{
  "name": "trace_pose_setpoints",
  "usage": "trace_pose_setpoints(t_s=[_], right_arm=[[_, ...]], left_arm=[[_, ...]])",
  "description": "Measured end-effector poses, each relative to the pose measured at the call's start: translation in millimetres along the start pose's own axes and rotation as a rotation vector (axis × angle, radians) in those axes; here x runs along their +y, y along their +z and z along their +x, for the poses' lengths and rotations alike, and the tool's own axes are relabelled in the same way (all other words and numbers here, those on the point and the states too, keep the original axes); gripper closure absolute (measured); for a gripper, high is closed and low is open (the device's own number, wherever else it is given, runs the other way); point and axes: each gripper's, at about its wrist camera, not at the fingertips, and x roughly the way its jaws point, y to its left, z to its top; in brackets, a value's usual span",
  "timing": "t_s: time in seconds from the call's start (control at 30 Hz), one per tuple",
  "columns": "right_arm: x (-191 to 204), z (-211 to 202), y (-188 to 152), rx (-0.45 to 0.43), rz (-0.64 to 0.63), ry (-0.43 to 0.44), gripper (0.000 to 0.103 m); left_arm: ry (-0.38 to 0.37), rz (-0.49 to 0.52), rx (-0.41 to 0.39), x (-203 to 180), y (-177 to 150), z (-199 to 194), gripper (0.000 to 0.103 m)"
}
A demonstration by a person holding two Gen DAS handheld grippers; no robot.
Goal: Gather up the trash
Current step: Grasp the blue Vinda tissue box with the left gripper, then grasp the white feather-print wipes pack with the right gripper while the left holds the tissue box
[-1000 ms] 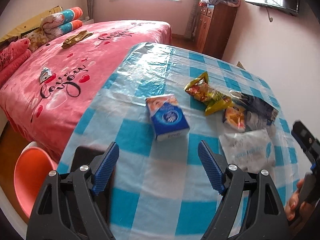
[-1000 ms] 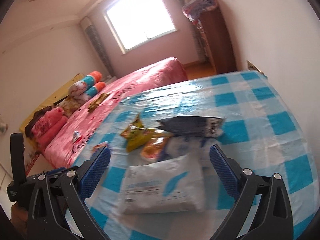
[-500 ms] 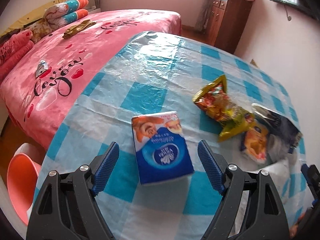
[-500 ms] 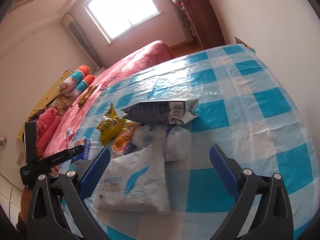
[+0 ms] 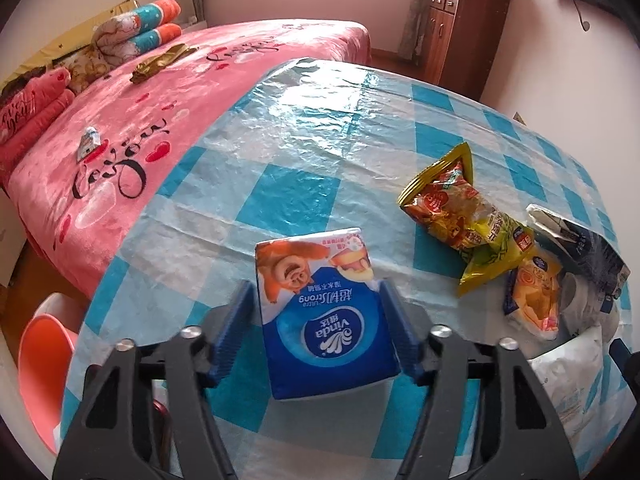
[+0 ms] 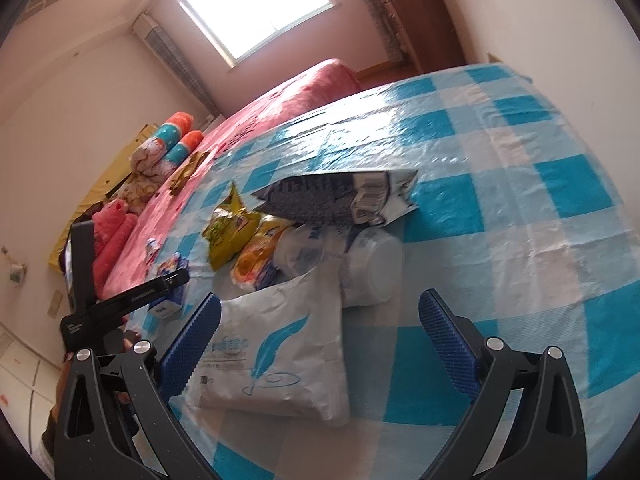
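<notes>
Soft glossy tissue pack point(image 5: 320, 320), lower centre of frame.
Left gripper point(image 5: 316, 330) fingers just closing, right pad touching it; crinkled snack wrappers point(image 5: 460, 216) right; right gripper point(image 6: 320, 340) wide.

Blue tissue pack point(image 5: 326, 320) lies on blue-and-white checked tablecloth point(image 5: 320, 128).

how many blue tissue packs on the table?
1. The blue tissue pack lies near the table's bed-side edge, between the left gripper's pads. Others could be hidden under the trash pile.
</notes>
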Motion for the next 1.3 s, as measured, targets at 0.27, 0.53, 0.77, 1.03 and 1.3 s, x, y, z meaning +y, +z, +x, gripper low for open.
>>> trace_pose_setpoints(t_s=[0.27,0.53,0.77,1.03,1.3], right_arm=[[11,6,-5,0.041,-0.04,0.039,0.006],[11,-1,-9,0.032,-0.035,0.03,0.006],[-5,-14,-7,0.0,0.008,-0.001,0.006],[-20,-33,-3,-0.054,0.048,-0.058,0.006],[-29,-65,-6,-0.129,0.038,-0.179,0.006]], left_arm=[[-0.034,0.018,-0.006,-2,-9,-7,0.05],[-0.123,0.151,-0.004,-42,-39,-27,0.05],[-0.191,0.299,0.017,-82,-67,-45,0.05],[-0.301,0.425,0.052,-119,-110,-74,0.05],[-0.409,0.444,0.086,-120,-129,-95,0.05]])
